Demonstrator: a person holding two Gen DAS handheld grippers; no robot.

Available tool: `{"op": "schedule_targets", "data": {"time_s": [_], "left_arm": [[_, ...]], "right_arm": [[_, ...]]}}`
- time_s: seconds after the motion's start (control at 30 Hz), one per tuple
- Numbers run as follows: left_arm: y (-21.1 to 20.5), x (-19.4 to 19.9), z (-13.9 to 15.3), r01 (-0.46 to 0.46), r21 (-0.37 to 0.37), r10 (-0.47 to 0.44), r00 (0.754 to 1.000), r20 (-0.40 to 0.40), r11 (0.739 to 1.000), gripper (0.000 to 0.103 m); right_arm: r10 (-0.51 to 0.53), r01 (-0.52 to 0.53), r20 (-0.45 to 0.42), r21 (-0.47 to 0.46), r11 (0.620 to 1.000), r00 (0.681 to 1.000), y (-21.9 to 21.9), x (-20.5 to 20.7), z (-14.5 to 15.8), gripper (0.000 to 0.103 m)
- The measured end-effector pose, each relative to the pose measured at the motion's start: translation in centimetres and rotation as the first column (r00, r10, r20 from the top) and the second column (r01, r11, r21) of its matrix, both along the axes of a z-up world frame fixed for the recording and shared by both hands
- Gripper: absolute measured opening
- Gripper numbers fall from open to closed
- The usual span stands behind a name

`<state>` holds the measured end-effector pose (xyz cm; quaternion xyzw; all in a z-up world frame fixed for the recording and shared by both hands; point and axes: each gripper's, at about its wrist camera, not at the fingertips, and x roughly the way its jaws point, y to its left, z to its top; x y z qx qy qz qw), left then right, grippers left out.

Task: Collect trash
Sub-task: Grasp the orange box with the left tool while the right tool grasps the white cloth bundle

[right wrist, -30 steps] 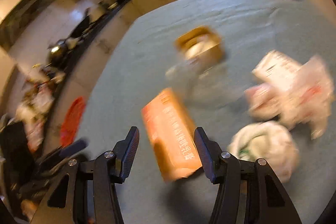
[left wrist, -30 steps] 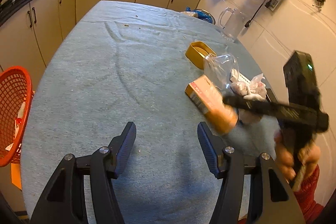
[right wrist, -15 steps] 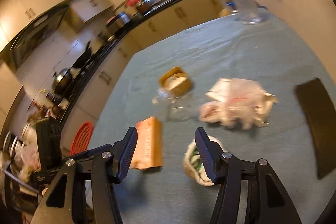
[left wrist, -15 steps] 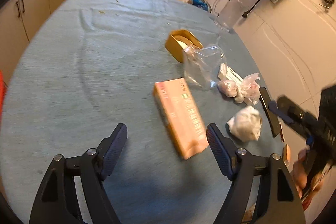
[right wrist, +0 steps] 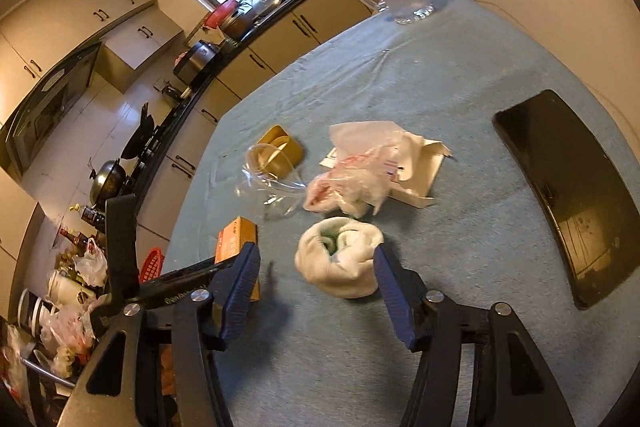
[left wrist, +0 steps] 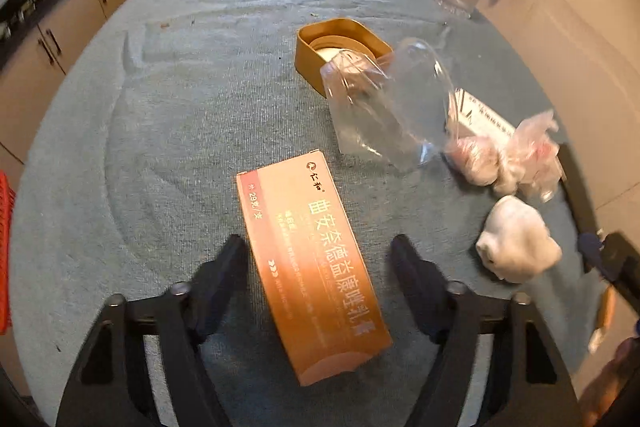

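The left gripper (left wrist: pixel 316 259) has its jaws apart around the orange box (left wrist: pixel 312 267), which lies flat on the table (left wrist: pixel 168 115); they have just been closing, but the pads do not yet press it. The right gripper (right wrist: pixel 316 267) has jaws apart too, just been opening, with the white wad (right wrist: pixel 340 259) between the tips, untouched. Further out lie a clear plastic cup (left wrist: pixel 392 107) on its side, a gold lid (left wrist: pixel 340 47), crumpled plastic wrap (right wrist: pixel 356 179) and a white carton (right wrist: pixel 420 171). The red basket (right wrist: pixel 152 263) waits off the table's edge. By my reading nothing here is collected yet; every piece remains
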<state>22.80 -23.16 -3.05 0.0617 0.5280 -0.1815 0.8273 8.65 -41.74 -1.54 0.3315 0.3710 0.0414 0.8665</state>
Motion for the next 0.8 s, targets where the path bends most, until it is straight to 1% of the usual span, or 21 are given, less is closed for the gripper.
{"op": "schedule_targets", "data": {"time_s": [0.03,0.13,0.17,0.2,0.3,0.43,0.47,0.5,0.53,0.57,0.6,0.63,0.7,0.8], "left_arm": [[0.0,-0.1,-0.1,0.003,0.008,-0.003,1.0,0.001,1.0,0.054],[0.6,-0.3,0.0,0.011,0.007,-0.011,1.0,0.025,1.0,0.054],[1.0,-0.4,0.1,0.014,-0.002,-0.013,0.999,0.031,1.0,0.051],[1.7,-0.8,0.2,0.026,-0.028,-0.025,0.999,0.032,0.999,0.048],[3.6,-1.5,0.4,0.037,-0.083,-0.033,0.999,0.041,0.996,0.048],[5.8,-2.3,1.0,0.039,-0.108,-0.031,0.997,0.074,0.993,0.048],[6.2,-2.5,1.2,0.04,-0.12,-0.031,0.996,0.08,0.992,0.048],[6.6,-2.7,1.4,0.045,-0.132,-0.034,0.995,0.09,0.99,0.048],[7.0,-3.0,1.7,0.047,-0.136,-0.033,0.994,0.102,0.99,0.048],[7.3,-3.1,1.8,0.046,-0.139,-0.03,0.993,0.112,0.989,0.048],[7.7,-3.4,2.1,0.048,-0.147,-0.029,0.992,0.126,0.988,0.048],[8.0,-3.6,2.2,0.051,-0.149,-0.03,0.99,0.135,0.987,0.048],[8.6,-4.0,2.5,0.051,-0.145,-0.028,0.987,0.159,0.988,0.048],[9.3,-4.2,2.9,0.054,-0.151,-0.025,0.983,0.184,0.987,0.048]], "right_arm": [[-0.005,0.005,-0.003,0.004,1.0,1.0,-0.1,-0.1,-0.1,0.066],[-0.006,0.006,-0.016,0.012,1.0,1.0,-0.3,0.0,-0.7,0.066],[-0.008,0.009,-0.023,0.015,1.0,1.0,-0.3,0.1,-1.0,0.066],[-0.008,0.009,-0.029,0.019,1.0,1.0,-0.3,0.2,-1.3,0.066],[-0.02,0.021,-0.057,0.026,0.999,0.998,-0.4,0.8,-2.3,0.066],[-0.015,0.019,-0.084,0.049,0.999,0.996,-0.2,2.0,-3.6,0.065],[-0.005,0.011,-0.093,0.058,0.998,0.996,0.1,2.3,-3.9,0.062],[0.007,0.0,-0.094,0.072,0.997,0.996,0.4,2.6,-4.1,0.051],[0.021,-0.013,-0.092,0.082,0.997,0.996,0.8,2.8,-4.2,0.048],[0.027,-0.02,-0.089,0.079,0.997,0.996,1.2,2.9,-4.3,0.043],[0.031,-0.026,-0.077,0.065,0.998,0.997,1.6,3.0,-4.1,0.035],[0.035,-0.033,-0.065,0.039,0.999,0.997,2.3,3.0,-3.8,0.03],[0.042,-0.042,-0.042,0.006,0.999,0.998,3.2,2.9,-3.2,0.025],[0.049,-0.05,-0.008,-0.051,0.997,0.999,4.6,2.7,-2.1,0.023]]}}
